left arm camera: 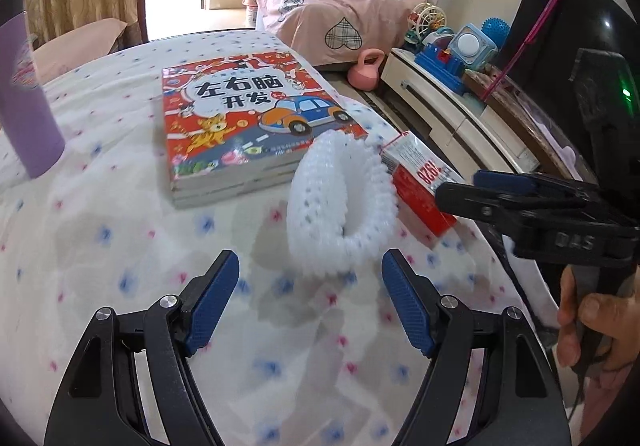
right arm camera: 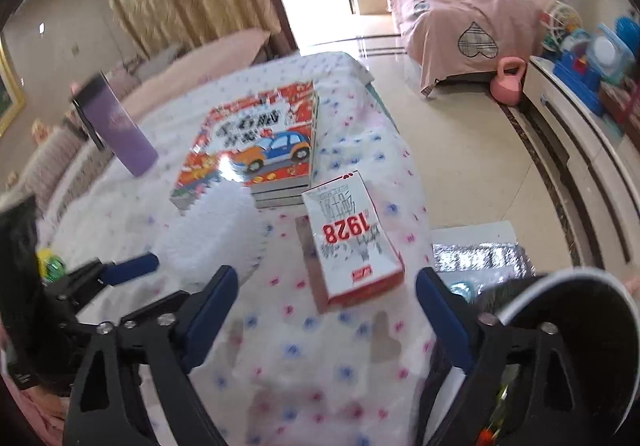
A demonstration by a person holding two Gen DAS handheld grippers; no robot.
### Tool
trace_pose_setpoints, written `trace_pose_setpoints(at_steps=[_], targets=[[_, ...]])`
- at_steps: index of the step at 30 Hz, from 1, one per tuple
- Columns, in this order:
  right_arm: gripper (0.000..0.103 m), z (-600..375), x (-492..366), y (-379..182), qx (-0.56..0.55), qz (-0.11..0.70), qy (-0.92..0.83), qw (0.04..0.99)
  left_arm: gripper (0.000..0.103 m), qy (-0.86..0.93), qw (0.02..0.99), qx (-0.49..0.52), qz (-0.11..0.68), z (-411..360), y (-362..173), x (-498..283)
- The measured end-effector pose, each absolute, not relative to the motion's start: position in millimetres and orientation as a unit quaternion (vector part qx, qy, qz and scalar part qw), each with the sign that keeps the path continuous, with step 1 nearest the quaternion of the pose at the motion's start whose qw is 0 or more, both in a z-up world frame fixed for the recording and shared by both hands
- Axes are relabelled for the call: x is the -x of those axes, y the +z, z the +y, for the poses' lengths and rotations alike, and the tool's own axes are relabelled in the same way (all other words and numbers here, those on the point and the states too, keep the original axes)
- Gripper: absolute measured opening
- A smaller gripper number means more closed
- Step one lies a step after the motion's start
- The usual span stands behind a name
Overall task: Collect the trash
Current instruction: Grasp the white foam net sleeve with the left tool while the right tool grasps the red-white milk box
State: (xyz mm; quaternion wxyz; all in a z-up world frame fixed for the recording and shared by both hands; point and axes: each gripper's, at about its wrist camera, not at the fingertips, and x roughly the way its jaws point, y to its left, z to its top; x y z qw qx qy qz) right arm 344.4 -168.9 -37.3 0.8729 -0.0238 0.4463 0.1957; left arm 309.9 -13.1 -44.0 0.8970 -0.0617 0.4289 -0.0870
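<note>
A white foam net sleeve (left arm camera: 340, 202) lies curled on the flowered cloth just beyond my left gripper (left arm camera: 310, 266), which is open with nothing between its blue pads. Beside the sleeve, to its right, lies a red and white carton marked 1928 (left arm camera: 420, 178). In the right wrist view that carton (right arm camera: 352, 242) lies flat just ahead of my right gripper (right arm camera: 326, 284), whose jaws stand open and apart from it. The foam sleeve (right arm camera: 218, 230) lies to the carton's left. The right gripper's black body (left arm camera: 552, 210) enters the left wrist view from the right, held by a hand (left arm camera: 592, 322).
A stack of colourful children's books (left arm camera: 244, 118) lies behind the sleeve, and a purple cup (left arm camera: 24, 102) stands at far left. A black-lined bin (right arm camera: 568, 346) stands at the table's right edge. A cabinet with toys (left arm camera: 448, 58), a pink kettlebell (left arm camera: 366, 70) and a covered bed (left arm camera: 332, 2) lie beyond.
</note>
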Motion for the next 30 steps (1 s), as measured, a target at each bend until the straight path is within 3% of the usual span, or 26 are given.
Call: trace_pose_setpoints(at_steps=[3, 7, 8, 9, 30], targets=[[0.076, -164.5, -358.8, -45.0, 0.038, 0.462, 0.194, 0.864, 0.073, -0.094, 0.897, 0.063, 0.428, -13.6, -47.7, -318.0], [0.069, -152.8, -367.7, -51.5, 0.073, 0.471, 0.190, 0.859, 0.025, -0.121, 0.889, 0.074, 0.436, -14.9, -53.0, -323.8], [0.063, -151.4, -368.0, -52.6, 0.077, 0.473, 0.189, 0.857, 0.023, -0.123, 0.889, 0.073, 0.435, -15.9, -53.3, -322.2], [0.051, -151.1, -368.8, -53.8, 0.079, 0.476, 0.186, 0.856, 0.022, -0.124, 0.891, 0.069, 0.432, -16.7, -52.5, -320.3], [0.049, -204.0, -232.8, -21.7, -0.070, 0.398, 0.209, 0.890, 0.019, -0.152, 0.899, 0.079, 0.403, -38.9, -4.6, -216.1]])
